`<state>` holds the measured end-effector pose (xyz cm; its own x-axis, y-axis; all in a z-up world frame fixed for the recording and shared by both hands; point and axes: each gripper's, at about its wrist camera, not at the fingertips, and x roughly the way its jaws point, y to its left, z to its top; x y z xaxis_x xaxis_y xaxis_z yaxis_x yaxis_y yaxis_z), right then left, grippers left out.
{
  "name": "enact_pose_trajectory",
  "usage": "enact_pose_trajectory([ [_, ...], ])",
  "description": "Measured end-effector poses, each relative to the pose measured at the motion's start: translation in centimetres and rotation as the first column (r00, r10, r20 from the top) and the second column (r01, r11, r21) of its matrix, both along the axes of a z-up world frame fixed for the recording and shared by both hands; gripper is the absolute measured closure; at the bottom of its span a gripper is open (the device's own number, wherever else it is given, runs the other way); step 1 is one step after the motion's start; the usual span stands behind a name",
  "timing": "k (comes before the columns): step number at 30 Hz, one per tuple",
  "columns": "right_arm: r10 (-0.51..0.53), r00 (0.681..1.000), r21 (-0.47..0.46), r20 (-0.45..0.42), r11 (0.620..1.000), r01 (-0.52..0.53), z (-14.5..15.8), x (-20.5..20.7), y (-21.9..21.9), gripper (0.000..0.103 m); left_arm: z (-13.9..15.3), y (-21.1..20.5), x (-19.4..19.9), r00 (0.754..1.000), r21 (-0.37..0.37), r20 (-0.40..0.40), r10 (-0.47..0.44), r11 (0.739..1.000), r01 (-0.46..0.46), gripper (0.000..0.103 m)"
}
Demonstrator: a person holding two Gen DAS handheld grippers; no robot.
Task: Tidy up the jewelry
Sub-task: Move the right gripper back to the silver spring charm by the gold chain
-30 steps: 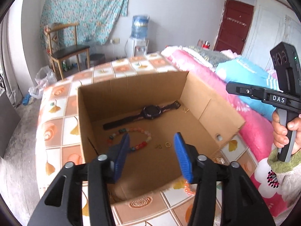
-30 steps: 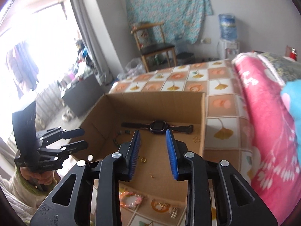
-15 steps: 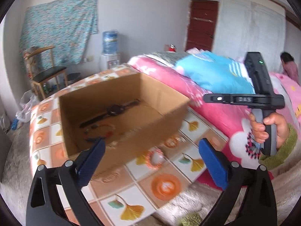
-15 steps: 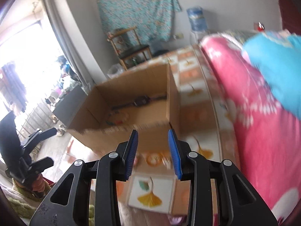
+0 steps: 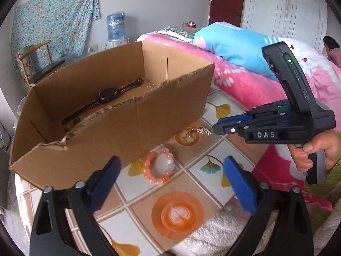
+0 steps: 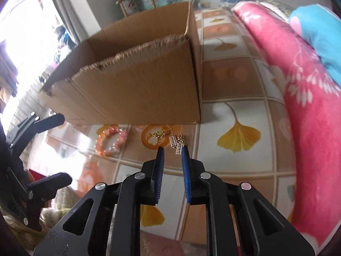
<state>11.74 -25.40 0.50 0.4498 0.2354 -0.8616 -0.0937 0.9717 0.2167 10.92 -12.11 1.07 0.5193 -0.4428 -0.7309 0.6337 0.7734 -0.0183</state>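
A cardboard box [image 5: 119, 125] stands on the tiled table; a black watch [image 5: 107, 95] lies inside it. A pink bead bracelet [image 5: 158, 167] lies on the table in front of the box, also in the right wrist view [image 6: 109, 141]. Gold ladder earrings [image 6: 178, 144] and a gold chain [image 6: 161, 133] lie near the box's corner, also in the left wrist view [image 5: 203, 130]. My left gripper [image 5: 170, 181] is wide open, empty, just short of the bracelet. My right gripper [image 6: 172, 149] is narrowly open, its tips at the earrings; it also shows in the left wrist view [image 5: 221, 125].
A pink quilt [image 6: 302, 98] and blue pillow [image 5: 234, 49] lie on the right along the table. A chair [image 5: 40, 68] and water dispenser [image 5: 116, 28] stand behind. A fuzzy white cloth [image 5: 213, 234] lies at the table's near edge.
Both grippers came out from over the box and dropped low in front of it. The left one opened wide near the bracelet. The right one moved down to the gold earrings.
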Motion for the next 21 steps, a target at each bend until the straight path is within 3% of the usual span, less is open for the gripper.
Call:
enact_pose_trajectory([
  [5, 0.063, 0.998, -0.078, -0.028, 0.995, -0.065, -1.5, 0.9, 1.1, 0.096, -0.8, -1.1, 0.4, 1.0, 0.026, 0.018, -0.018, 1.0, 0.017, 0.025],
  [10, 0.102, 0.995, -0.122, -0.019, 0.987, -0.104, -1.6, 1.0, 1.6, 0.103, -1.2, -1.8, 1.3, 0.999, -0.012, -0.003, -0.048, 0.999, 0.047, 0.045],
  [16, 0.048, 0.998, -0.113, -0.035, 0.992, -0.052, -1.6, 1.2, 0.0, 0.103, -1.3, -3.0, 2.1, 0.993, -0.045, -0.01, -0.12, 0.992, 0.12, 0.066],
  [21, -0.007, 0.999, -0.105, -0.039, 0.994, 0.002, -1.5, 1.2, -1.5, 0.103, -1.7, -4.9, 2.7, 0.982, -0.034, -0.009, -0.187, 0.982, 0.187, 0.074],
])
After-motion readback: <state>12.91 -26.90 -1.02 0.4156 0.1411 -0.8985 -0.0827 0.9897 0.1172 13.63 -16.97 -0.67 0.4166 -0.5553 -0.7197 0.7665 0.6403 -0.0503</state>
